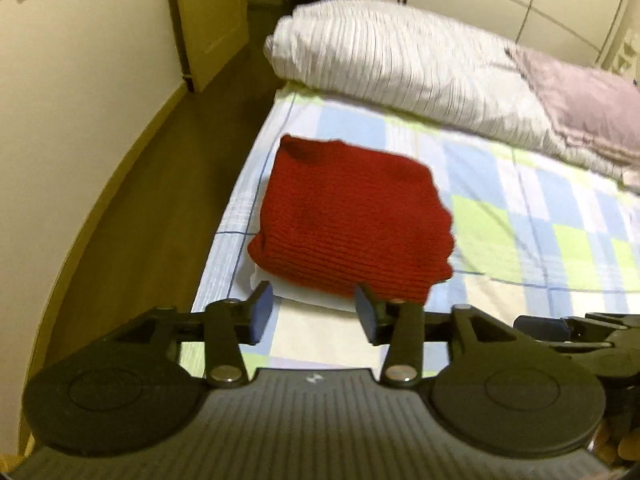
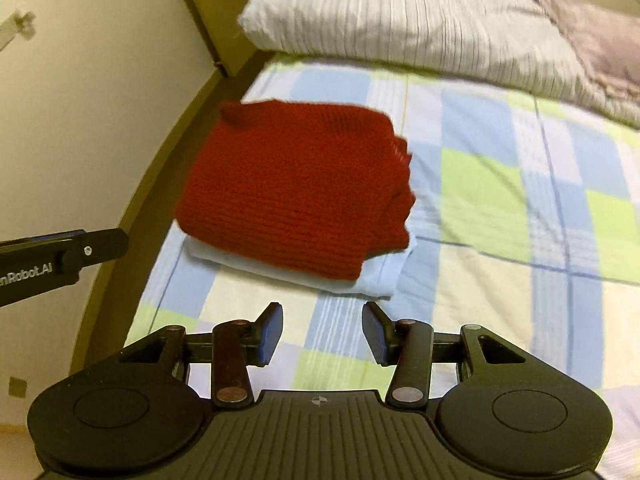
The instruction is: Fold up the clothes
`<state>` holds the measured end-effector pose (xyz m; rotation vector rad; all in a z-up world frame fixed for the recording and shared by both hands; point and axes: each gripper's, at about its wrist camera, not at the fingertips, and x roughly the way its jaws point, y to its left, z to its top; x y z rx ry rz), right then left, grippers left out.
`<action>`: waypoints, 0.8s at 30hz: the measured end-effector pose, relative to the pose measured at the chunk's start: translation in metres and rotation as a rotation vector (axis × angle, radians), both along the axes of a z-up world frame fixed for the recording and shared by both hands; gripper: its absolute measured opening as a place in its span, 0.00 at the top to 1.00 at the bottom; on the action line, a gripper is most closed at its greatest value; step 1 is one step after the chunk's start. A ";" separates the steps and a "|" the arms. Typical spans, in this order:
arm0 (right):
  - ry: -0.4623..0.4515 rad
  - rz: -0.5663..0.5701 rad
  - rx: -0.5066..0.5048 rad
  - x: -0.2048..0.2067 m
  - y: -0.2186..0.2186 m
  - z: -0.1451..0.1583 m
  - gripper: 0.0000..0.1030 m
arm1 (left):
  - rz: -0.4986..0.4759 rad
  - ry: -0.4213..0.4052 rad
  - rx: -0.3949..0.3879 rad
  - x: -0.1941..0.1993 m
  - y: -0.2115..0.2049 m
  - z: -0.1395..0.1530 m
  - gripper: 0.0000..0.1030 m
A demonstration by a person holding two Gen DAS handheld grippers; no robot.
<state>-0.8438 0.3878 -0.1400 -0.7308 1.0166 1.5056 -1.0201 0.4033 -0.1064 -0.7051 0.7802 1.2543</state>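
Observation:
A folded red knit sweater (image 1: 348, 220) lies on top of a folded white garment (image 1: 304, 294) near the left edge of the bed. Both show in the right wrist view, the sweater (image 2: 296, 188) over the white garment (image 2: 372, 276). My left gripper (image 1: 314, 308) is open and empty, just in front of the stack. My right gripper (image 2: 322, 330) is open and empty, a short way in front of the stack. Part of the right gripper shows at the right edge of the left wrist view (image 1: 560, 330); the left gripper's side shows in the right wrist view (image 2: 60, 264).
The bed has a blue, green and white checked sheet (image 1: 520, 216). A striped white duvet (image 1: 400, 64) with a mauve cloth (image 1: 588, 96) lies folded at the far end. Dark wooden floor (image 1: 168, 184) and a cream wall run along the bed's left side.

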 end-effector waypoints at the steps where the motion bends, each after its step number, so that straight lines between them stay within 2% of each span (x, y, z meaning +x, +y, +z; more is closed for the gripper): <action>1: -0.003 0.009 0.011 0.002 -0.007 0.007 0.54 | 0.008 0.001 0.008 0.004 -0.009 0.005 0.56; 6: -0.017 0.038 0.046 0.021 -0.045 0.036 0.54 | 0.049 0.006 0.047 0.027 -0.056 0.032 0.39; 12: -0.035 0.069 0.088 0.054 -0.093 0.058 0.53 | 0.098 0.012 0.095 0.053 -0.111 0.064 0.39; 18: -0.083 0.071 0.137 0.080 -0.141 0.070 0.48 | 0.144 0.020 0.134 0.065 -0.163 0.076 0.33; 24: -0.042 0.083 0.204 0.090 -0.186 0.081 0.48 | 0.190 0.029 0.172 0.075 -0.215 0.087 0.33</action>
